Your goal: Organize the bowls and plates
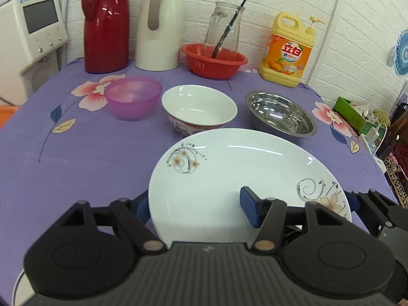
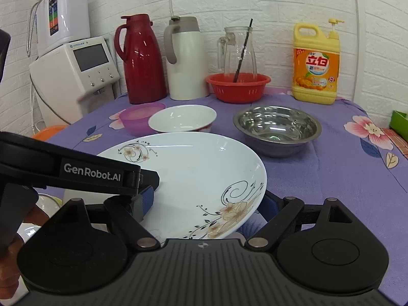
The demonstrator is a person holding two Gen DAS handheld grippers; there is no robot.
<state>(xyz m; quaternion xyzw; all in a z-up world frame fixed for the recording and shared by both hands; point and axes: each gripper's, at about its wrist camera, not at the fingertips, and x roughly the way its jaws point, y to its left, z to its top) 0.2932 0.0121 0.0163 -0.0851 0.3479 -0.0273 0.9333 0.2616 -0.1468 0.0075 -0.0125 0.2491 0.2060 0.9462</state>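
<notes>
A white plate with flower prints (image 1: 229,178) is held tilted above the purple tablecloth (image 1: 76,165). My left gripper (image 1: 196,209) is shut on its near left rim, one blue pad on top. My right gripper (image 2: 209,204) is shut on the plate (image 2: 193,176) at its near right rim. Behind it stand a purple plastic bowl (image 1: 132,97), a white ceramic bowl (image 1: 199,107) and a steel bowl (image 1: 280,114). They also show in the right wrist view: the purple bowl (image 2: 137,117), the white bowl (image 2: 183,118), the steel bowl (image 2: 278,127).
At the back stand a red thermos (image 1: 105,23), a white thermos (image 1: 160,25), a red basket (image 1: 214,61) holding a glass jug (image 1: 227,25), and a yellow detergent bottle (image 1: 288,51). A white appliance (image 1: 33,33) stands off the left edge. Another white dish edge (image 2: 43,204) lies below left.
</notes>
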